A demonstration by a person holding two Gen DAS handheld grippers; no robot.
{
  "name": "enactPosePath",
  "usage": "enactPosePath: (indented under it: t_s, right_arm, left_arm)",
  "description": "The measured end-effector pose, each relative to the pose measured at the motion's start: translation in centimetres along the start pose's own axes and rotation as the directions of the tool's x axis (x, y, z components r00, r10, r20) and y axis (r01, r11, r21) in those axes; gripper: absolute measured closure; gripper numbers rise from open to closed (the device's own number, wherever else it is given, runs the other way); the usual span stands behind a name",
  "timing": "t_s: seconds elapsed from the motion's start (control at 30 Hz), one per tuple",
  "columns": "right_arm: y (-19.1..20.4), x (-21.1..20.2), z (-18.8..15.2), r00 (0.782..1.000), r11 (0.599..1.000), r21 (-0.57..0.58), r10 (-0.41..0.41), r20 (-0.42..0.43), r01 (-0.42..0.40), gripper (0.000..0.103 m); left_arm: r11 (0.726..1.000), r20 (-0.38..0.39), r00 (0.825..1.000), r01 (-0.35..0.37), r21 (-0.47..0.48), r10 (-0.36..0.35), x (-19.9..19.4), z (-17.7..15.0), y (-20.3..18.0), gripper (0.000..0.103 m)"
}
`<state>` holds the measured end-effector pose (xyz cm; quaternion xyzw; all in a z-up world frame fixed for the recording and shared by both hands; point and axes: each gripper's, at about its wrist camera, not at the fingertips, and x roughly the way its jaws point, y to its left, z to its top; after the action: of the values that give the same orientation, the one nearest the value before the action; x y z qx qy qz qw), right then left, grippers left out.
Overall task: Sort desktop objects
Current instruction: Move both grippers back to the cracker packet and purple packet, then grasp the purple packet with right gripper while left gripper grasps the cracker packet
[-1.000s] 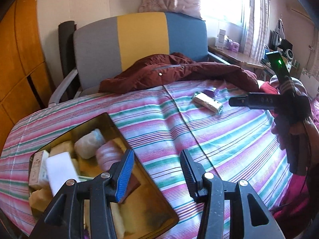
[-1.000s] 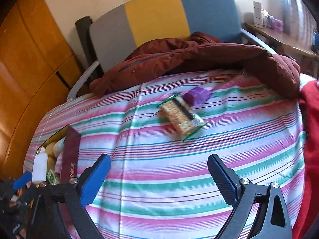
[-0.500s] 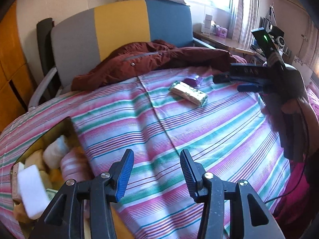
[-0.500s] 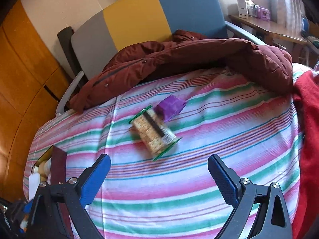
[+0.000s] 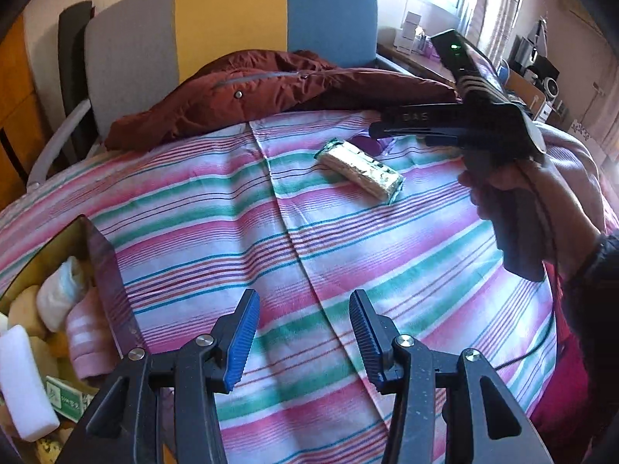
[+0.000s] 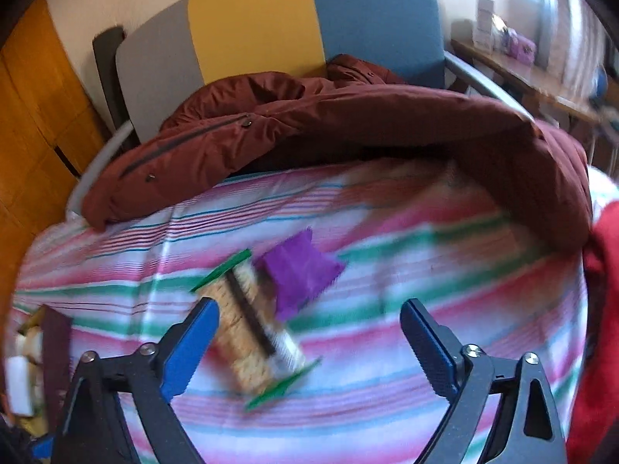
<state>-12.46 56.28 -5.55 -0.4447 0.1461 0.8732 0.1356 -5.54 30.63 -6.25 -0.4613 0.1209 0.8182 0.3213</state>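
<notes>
A pack of crackers (image 6: pixel 251 332) in clear wrap with green ends lies on the striped cloth (image 6: pixel 387 367), and a purple packet (image 6: pixel 300 270) touches its far end. My right gripper (image 6: pixel 309 309) hangs low over them. Its jaws are closing; the pack lies between them near the left finger, and no pad presses on it. The left wrist view shows the same pack (image 5: pixel 358 168) under the right gripper (image 5: pixel 377 123). My left gripper (image 5: pixel 303 309) stands half open over bare cloth, with nothing in it. A gold tin (image 5: pixel 83 228) with several small items sits at the left.
A maroon jacket (image 6: pixel 348 127) lies across the back of the cloth, against a grey, yellow and blue chair (image 6: pixel 255 19). Red fabric (image 6: pixel 599 309) borders the right side. A person's hand (image 5: pixel 541 193) holds the right gripper. The tin's dark wall (image 6: pixel 54 332) shows at far left.
Both grippers moved forward and down toward the crackers. The tin slid toward the left edge of the left view. The right gripper came over the pack and its jaws narrowed a little.
</notes>
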Motion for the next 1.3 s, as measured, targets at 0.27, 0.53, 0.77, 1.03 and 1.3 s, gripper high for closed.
enactPosePath:
  t_s: [0.27,0.53,0.77,1.03,1.3]
  right_arm:
    - [1.1,3.8,2.4,0.999,0.995,-0.104,-0.009,-0.041,0.004,0.023]
    - [-0.3,4.5,1.7,0.996,0.995,-0.098,0.012,-0.093,-0.021,0.051]
    - [-3.1,3.2,-0.2,0.995,0.997,-0.065,0.023,-0.101,-0.030,0.052]
    - [-5.3,1.7,-1.9,0.995,1.000,-0.027,-0.005,-0.100,0.002,0.052]
    - [-6.3,0.9,-1.8,0.996,1.000,0.007,0.013,-0.083,-0.012,0.052]
  left_arm:
    - [1.000,-0.022,1.000,0.011,-0.019,-0.011,1.5,1.0,0.3,0.054]
    - [0.999,-0.026,0.999,0.043,-0.015,-0.044,1.9,2.4,-0.1,0.054]
    - [0.997,-0.041,0.996,0.075,-0.032,-0.077,3.3,4.4,-1.1,0.054]
    - [0.989,-0.084,0.990,0.107,-0.097,-0.116,6.9,7.9,-2.6,0.055]
    - [0.965,-0.145,0.979,0.104,-0.242,-0.142,11.4,10.8,-2.5,0.054]
